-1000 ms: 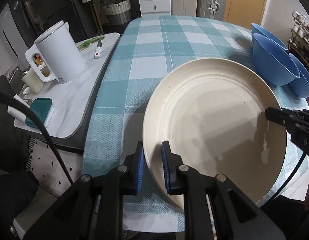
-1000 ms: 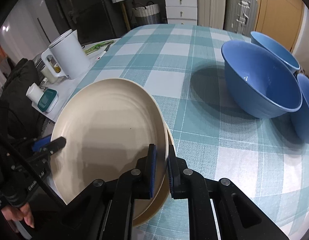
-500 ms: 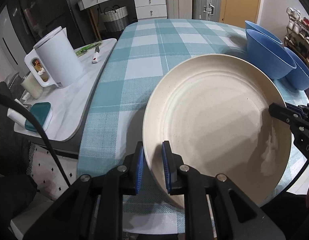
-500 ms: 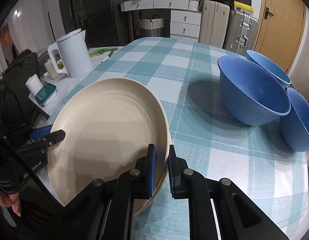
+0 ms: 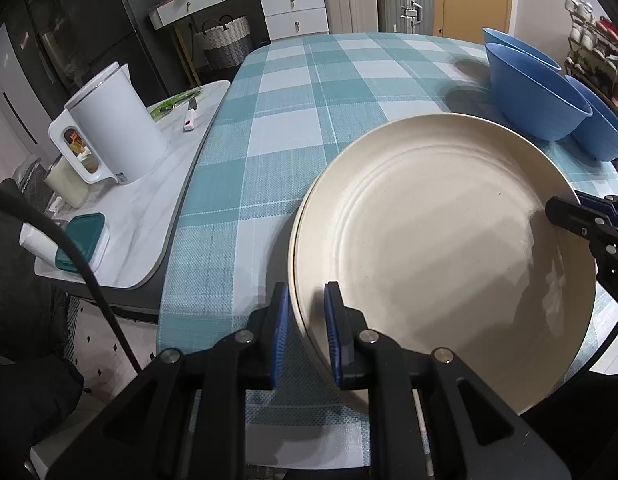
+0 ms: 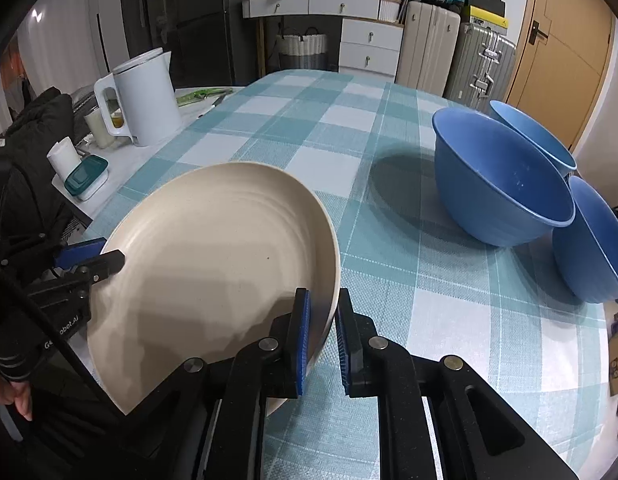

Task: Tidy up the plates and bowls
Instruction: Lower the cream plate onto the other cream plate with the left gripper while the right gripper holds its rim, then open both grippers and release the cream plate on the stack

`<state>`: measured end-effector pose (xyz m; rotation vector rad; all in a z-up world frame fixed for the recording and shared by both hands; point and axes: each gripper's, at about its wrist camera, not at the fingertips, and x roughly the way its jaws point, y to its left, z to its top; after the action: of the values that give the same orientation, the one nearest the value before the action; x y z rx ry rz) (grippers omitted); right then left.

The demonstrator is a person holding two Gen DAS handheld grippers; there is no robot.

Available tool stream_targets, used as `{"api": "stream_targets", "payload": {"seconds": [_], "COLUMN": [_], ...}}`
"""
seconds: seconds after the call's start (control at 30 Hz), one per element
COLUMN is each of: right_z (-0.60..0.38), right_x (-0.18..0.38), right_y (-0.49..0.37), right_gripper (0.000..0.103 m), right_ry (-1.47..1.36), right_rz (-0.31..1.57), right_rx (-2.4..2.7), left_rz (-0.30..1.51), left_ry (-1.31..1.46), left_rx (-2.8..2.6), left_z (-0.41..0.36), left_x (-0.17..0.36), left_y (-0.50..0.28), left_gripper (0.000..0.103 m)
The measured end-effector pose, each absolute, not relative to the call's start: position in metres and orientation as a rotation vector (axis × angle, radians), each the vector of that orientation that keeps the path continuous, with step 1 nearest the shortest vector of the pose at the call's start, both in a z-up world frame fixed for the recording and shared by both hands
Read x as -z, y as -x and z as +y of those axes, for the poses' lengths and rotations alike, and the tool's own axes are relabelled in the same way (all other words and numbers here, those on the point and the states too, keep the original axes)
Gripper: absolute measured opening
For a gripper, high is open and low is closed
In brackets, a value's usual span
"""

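Two tongs (image 5: pixel 305 334) (both clamped) on plate (image 5: pixel 449 248)

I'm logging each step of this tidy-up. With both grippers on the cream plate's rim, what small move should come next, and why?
Probably carry the cream plate forward, level, to open tablecloth. The left gripper and right gripper clamp opposite rims, it looks lifted, and the blue bowls crowd the right side.

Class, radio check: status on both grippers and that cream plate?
Left gripper and right gripper shut on cream plate, opposite rims, lifted over table. Three blue bowls ahead, apart.
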<state>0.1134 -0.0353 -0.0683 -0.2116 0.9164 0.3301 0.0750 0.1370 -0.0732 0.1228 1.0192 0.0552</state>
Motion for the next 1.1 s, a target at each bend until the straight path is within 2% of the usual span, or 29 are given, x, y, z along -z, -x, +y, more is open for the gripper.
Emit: {"api": "stream_targets", "payload": {"seconds": [0.3,0.47,0.8,0.83,0.87,0.9,0.93,1.1], "right_z": [-0.044,-0.041,-0.069,-0.070,-0.072,-0.073,-0.074,-0.079], "right_x": [0.080,0.081,0.068,0.066,0.064,0.061,0.058,0.045], "right_y": [-0.122,-0.123,-0.130,-0.130,-0.130,-0.128,-0.127,-0.122], "right_gripper": [0.014,0.014,0.014,0.014,0.014,0.014,0.014,0.015], "right_ry": [0.126,0.132,-0.062,-0.071,-0.074,-0.071,-0.071,-0.081], "right_rz": [0.992,0.990,0.965,0.958,0.948,0.933,0.921,0.873], "right_rx": [-0.351,-0.346,-0.346,-0.348,-0.348,-0.345,-0.347,-0.367], "left_rz": [1.020,1.019,1.001,0.993,0.986,0.976,0.957,0.884], "left_ry": [-0.099,-0.102,-0.066,-0.061,-0.058,-0.058,-0.063,-0.056], "left_rx": [-0.046,-0.045,-0.044,-0.046,-0.051,-0.057,-0.074,-0.069], "left_z": [0.139,0.138,0.140,0.141,0.141,0.142,0.141,0.138], "left_x": [0.074,0.074,0.068,0.066,0.064,0.062,0.058,0.044], "left_y": [-0.076,-0.076,-0.074,-0.074,-0.073,-0.072,-0.070,-0.063], "left_gripper": [0.018,0.019,0.019,0.020,0.026,0.039,0.044,0.047]}}
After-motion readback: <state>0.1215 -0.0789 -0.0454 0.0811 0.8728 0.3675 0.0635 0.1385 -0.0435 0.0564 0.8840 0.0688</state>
